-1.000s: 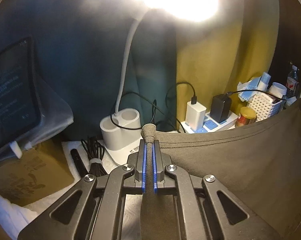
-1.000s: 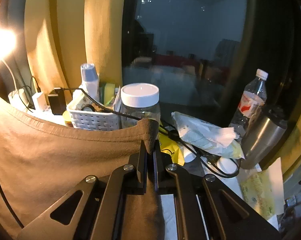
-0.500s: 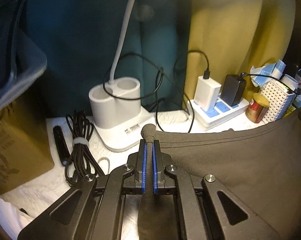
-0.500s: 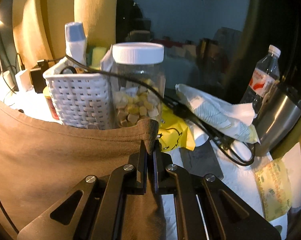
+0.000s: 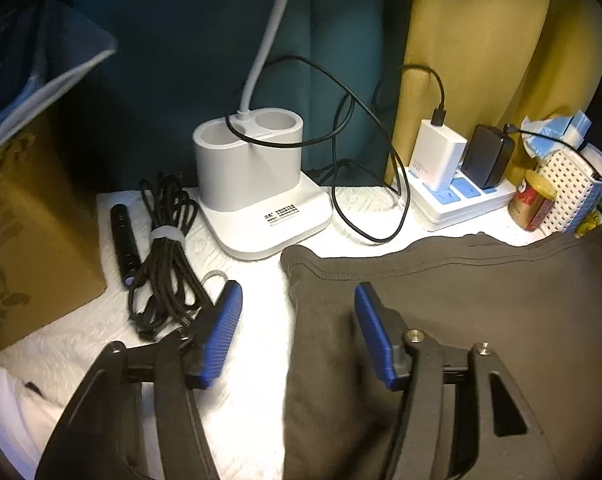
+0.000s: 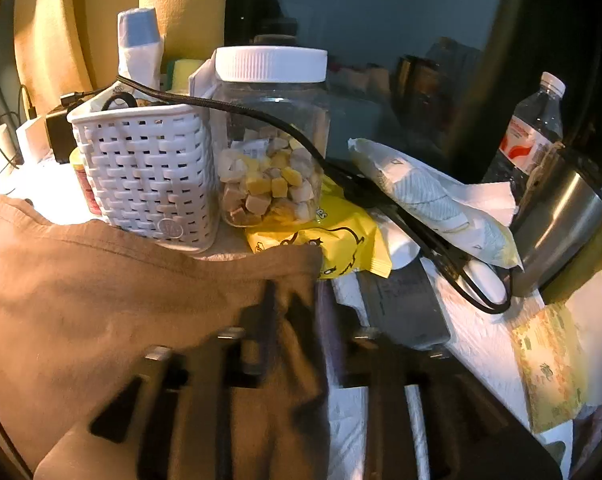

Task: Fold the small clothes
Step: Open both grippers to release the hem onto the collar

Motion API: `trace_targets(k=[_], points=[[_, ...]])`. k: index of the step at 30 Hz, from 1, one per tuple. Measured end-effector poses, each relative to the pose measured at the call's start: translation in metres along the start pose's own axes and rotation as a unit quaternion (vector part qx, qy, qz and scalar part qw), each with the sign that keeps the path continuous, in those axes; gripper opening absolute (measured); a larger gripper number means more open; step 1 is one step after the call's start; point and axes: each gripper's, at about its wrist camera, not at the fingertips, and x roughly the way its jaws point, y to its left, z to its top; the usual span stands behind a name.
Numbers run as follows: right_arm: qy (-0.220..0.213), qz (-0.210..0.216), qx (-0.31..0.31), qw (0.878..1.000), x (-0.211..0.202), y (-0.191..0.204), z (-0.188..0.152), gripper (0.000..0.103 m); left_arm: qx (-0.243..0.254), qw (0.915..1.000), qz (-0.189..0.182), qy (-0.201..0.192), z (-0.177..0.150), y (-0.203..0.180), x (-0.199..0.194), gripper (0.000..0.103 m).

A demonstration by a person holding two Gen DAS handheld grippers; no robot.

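Observation:
A dark brown garment [image 5: 441, 304] lies on the white table cloth, its hemmed edge toward the lamp base. My left gripper [image 5: 299, 316] is open, its blue pads [image 5: 225, 328] wide apart over the garment's left corner, which lies loose between them. In the right wrist view the same garment [image 6: 113, 280] looks tan and its right corner lies by the white basket. My right gripper [image 6: 297, 320] is blurred with its jaws parted around the corner of cloth.
A white lamp base [image 5: 257, 184], coiled black cable [image 5: 165, 256], black pen [image 5: 123, 236], cardboard box [image 5: 25, 232] and power strip [image 5: 457, 196] stand beyond the garment. White basket [image 6: 149, 172], snack jar [image 6: 271, 136], yellow packet [image 6: 333, 244], steel cup [image 6: 561, 216], water bottle [image 6: 533, 128] crowd the right.
Both grippers lowered the garment's edge onto the table and opened, letting go of its corners. The views tipped downward and the lamp's glare left the left view.

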Motion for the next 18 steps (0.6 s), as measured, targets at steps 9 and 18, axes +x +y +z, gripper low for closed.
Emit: trace_targets(k=[9,18], points=[[-0.001,0.003,-0.002,1.0,-0.031,0.001,-0.016,0.042,0.032,0.9989,0.032,-0.016,-0.019,-0.008,-0.034,0.059],[0.003,0.008,0.008,1.0,-0.063,0.004,-0.038,0.042,0.02,0.9994,0.015,-0.023,-0.04,-0.015,-0.062,0.059]])
